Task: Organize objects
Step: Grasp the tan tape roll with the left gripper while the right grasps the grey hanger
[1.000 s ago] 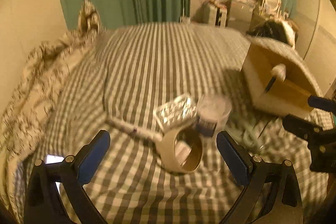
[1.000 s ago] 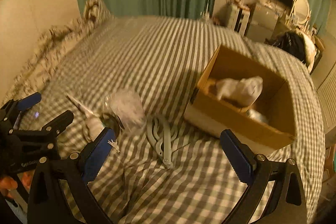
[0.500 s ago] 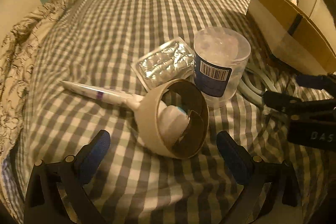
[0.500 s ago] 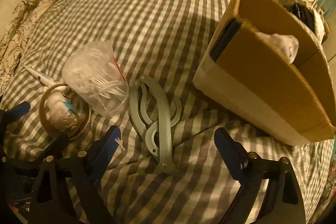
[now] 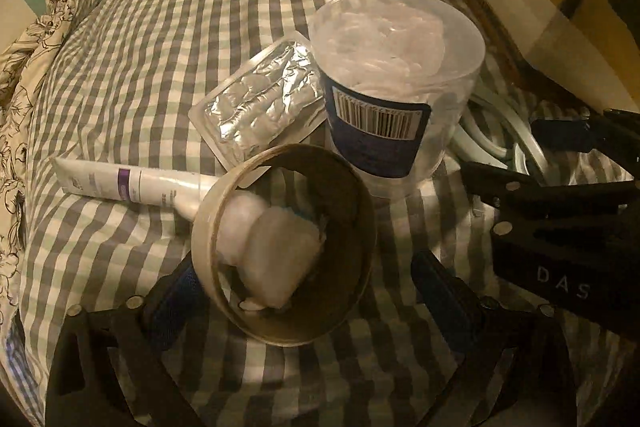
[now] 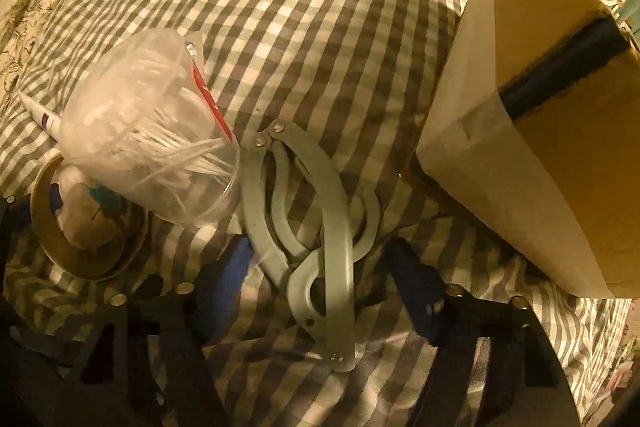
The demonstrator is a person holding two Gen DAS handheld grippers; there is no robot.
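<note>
On the checked bedspread, the left gripper is spread around a tape roll and the right gripper is spread around a green hanger. Just beyond lie a tub, foil pack and tube. The box sits farther right.

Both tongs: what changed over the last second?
Both dropped toward the bed. Left tongs now straddle the tape roll, right tongs the green hanger; both open, nothing gripped. Roll, hanger, swab jar, tube, foil pack and box stayed put.
</note>
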